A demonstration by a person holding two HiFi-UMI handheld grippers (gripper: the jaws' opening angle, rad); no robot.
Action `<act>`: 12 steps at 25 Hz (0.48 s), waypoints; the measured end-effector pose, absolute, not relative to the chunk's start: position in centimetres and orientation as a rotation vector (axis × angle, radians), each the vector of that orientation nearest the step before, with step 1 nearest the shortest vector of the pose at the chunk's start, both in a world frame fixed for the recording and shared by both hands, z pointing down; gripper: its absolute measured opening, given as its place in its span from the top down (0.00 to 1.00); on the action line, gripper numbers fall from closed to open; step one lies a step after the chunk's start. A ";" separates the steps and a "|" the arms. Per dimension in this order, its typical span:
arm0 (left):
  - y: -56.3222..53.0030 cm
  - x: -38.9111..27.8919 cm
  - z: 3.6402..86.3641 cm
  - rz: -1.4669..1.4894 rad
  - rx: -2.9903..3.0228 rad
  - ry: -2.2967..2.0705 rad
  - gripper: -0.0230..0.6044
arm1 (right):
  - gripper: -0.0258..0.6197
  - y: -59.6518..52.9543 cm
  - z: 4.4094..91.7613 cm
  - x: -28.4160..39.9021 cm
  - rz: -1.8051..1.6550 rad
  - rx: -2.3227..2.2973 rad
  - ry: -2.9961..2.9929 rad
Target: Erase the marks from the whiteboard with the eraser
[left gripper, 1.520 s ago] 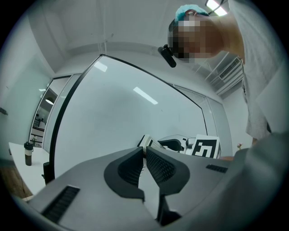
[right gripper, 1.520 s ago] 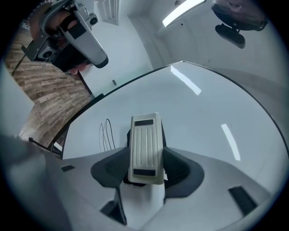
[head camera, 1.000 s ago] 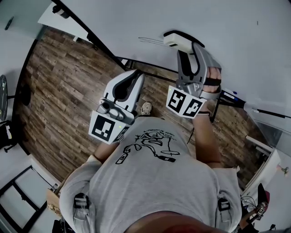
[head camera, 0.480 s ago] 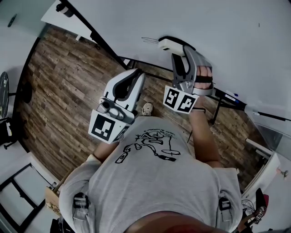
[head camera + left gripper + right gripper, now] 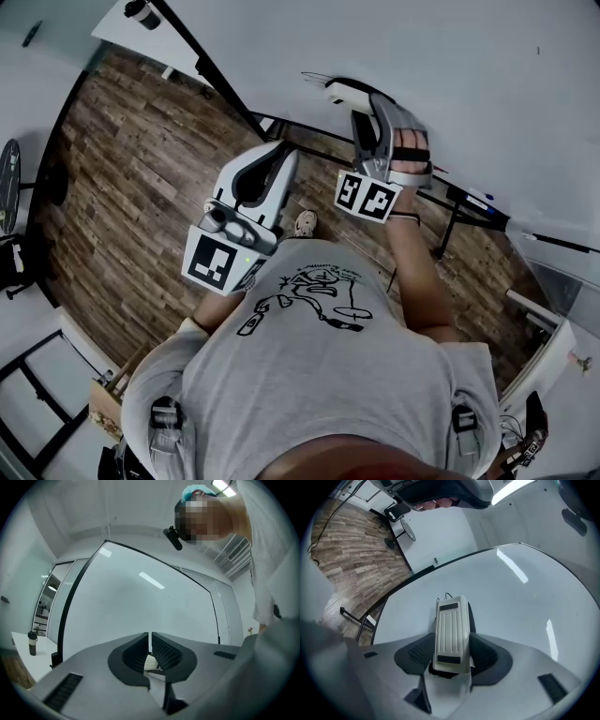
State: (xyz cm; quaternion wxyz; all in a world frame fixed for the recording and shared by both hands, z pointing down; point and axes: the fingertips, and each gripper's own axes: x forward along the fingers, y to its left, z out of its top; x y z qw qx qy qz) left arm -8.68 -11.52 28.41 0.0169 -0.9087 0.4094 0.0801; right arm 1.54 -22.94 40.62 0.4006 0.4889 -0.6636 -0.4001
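— Wood-plank brown flooring (image 5: 122,169) fills the room below, right? What's the biggest thing standing on it?

— That'd be the large white whiteboard with a thin black frame (image 5: 422,56), on black legs. It fills most of the left gripper view (image 5: 140,606) and the right gripper view (image 5: 511,602) too.

— And the person?

— Seen from above, in a grey T-shirt with a black line drawing (image 5: 319,375), facing the board's lower edge.

— How do the grippers stand?

— The left gripper (image 5: 284,156) is held low near the chest, away from the board. Its jaws (image 5: 150,641) are drawn together to a thin slit with nothing gripped. The right gripper (image 5: 367,111) is raised to the board, with the person's right hand (image 5: 411,150) in its handle. Those jaws (image 5: 451,641) are clamped on the white ribbed plastic block eraser with a black felt underside (image 5: 451,630).

— Where's that eraser exactly?

— Low on the board (image 5: 345,91), felt side toward it, its far end just beside the thin black pen marks (image 5: 443,596), which show left of it from the head view (image 5: 314,78).

— Any containers?

— One: a dark bottle with a pale cap (image 5: 32,643), upright on a white tabletop (image 5: 21,644) beyond the board's left edge. What's inside, I can't tell.
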 end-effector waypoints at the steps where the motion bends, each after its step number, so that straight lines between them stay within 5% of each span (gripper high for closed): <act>1: -11.4 -8.7 28.3 0.250 -2.822 1.273 0.90 | 0.59 -23.0 40.7 1.5 -1.011 1.235 -1.675; 12: -9.7 -9.7 28.2 0.244 -2.812 1.287 0.90 | 0.59 -23.6 44.7 -0.2 -0.978 1.136 -1.605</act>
